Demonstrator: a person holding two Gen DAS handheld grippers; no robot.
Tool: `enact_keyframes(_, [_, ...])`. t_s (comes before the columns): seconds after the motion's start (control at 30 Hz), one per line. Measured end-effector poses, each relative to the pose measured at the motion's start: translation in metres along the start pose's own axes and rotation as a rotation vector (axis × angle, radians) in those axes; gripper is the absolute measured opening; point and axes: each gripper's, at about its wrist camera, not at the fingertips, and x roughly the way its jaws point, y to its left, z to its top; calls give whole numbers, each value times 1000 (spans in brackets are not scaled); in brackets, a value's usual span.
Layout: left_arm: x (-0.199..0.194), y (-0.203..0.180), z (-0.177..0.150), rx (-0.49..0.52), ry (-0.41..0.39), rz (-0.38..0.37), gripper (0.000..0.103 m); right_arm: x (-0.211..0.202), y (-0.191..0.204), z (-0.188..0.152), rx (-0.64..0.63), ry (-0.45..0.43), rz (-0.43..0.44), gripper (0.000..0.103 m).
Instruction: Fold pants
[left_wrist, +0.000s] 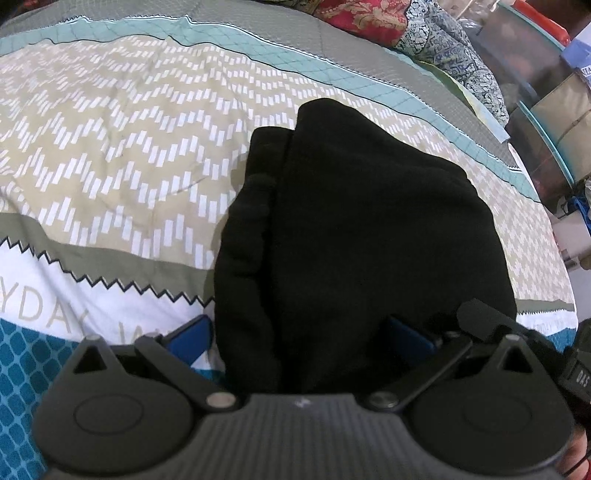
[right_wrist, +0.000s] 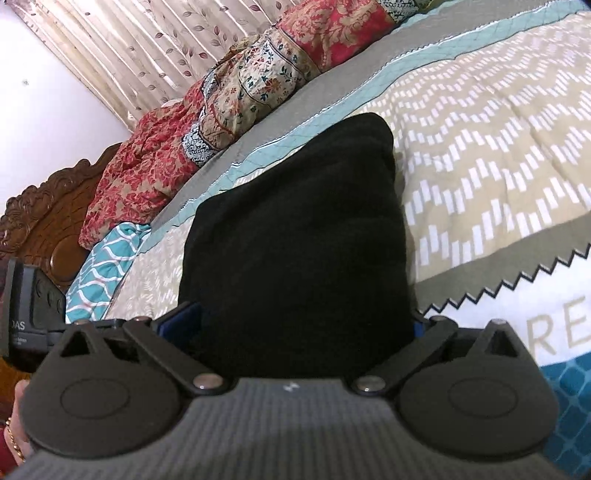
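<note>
The black pants (left_wrist: 362, 229) lie folded in a thick bundle on the patterned bedspread (left_wrist: 110, 147). In the left wrist view the bundle's near end fills the space between the blue pads (left_wrist: 188, 338) of my left gripper (left_wrist: 299, 339), whose jaws stand wide around the cloth. In the right wrist view the pants (right_wrist: 295, 236) likewise sit between the blue pads (right_wrist: 181, 317) of my right gripper (right_wrist: 303, 325), jaws wide on either side of the bundle. Whether either gripper presses the cloth is hidden by the black fabric.
A red floral quilt (right_wrist: 155, 162) and patchwork bedding (right_wrist: 258, 81) are heaped along the bed's far side. A carved wooden headboard (right_wrist: 44, 214) stands at the left, with curtains (right_wrist: 129, 44) behind. Boxes and clutter (left_wrist: 554, 110) stand beside the bed.
</note>
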Motion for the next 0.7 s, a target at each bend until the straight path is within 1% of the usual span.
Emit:
enact_keyframes(0.07, [0, -2, 0, -2, -8, 3, 103, 1, 0, 4, 14, 25, -10, 103])
enact_keyframes(0.1, [-2, -3, -1, -3, -17, 4, 101, 0, 2, 5, 27, 28, -26, 103])
enact_keyframes(0.13, [-5, -4, -1, 2, -24, 0, 96, -1, 7, 6, 32, 22, -63, 100])
enact_keyframes(0.17, [-9, -6, -1, 10, -31, -21, 76, -1, 14, 4, 14, 14, -114, 85])
enact_keyframes(0.2, [-15, -7, -2, 15, -38, -40, 63, -3, 21, 2, -25, 5, -142, 73])
enact_keyframes(0.23, [-20, -10, -2, 28, -50, -37, 58, -8, 25, 1, -40, -7, -132, 68])
enact_keyframes(0.27, [-26, -14, -2, 55, -66, -31, 49, -12, 27, 1, -34, -13, -108, 59])
enact_keyframes(0.3, [-30, -17, -2, 74, -80, -27, 42, -16, 30, 3, -33, -21, -91, 55])
enact_keyframes(0.33, [-34, -20, -1, 79, -90, -30, 39, -20, 35, 5, -49, -31, -88, 51])
enact_keyframes(0.4, [-46, -25, 3, 73, -120, -49, 31, -27, 50, 9, -102, -57, -82, 48])
enact_keyframes(0.5, [-73, -41, 16, 113, -211, -61, 30, -32, 71, 19, -174, -114, -64, 47])
enact_keyframes(0.57, [-88, -49, 30, 134, -273, -64, 30, -31, 79, 33, -209, -160, -42, 47])
enact_keyframes(0.63, [-101, -54, 54, 155, -340, -71, 30, -23, 82, 55, -238, -216, -19, 47])
enact_keyframes(0.7, [-107, -57, 80, 184, -395, -73, 30, -14, 88, 82, -277, -269, -2, 47])
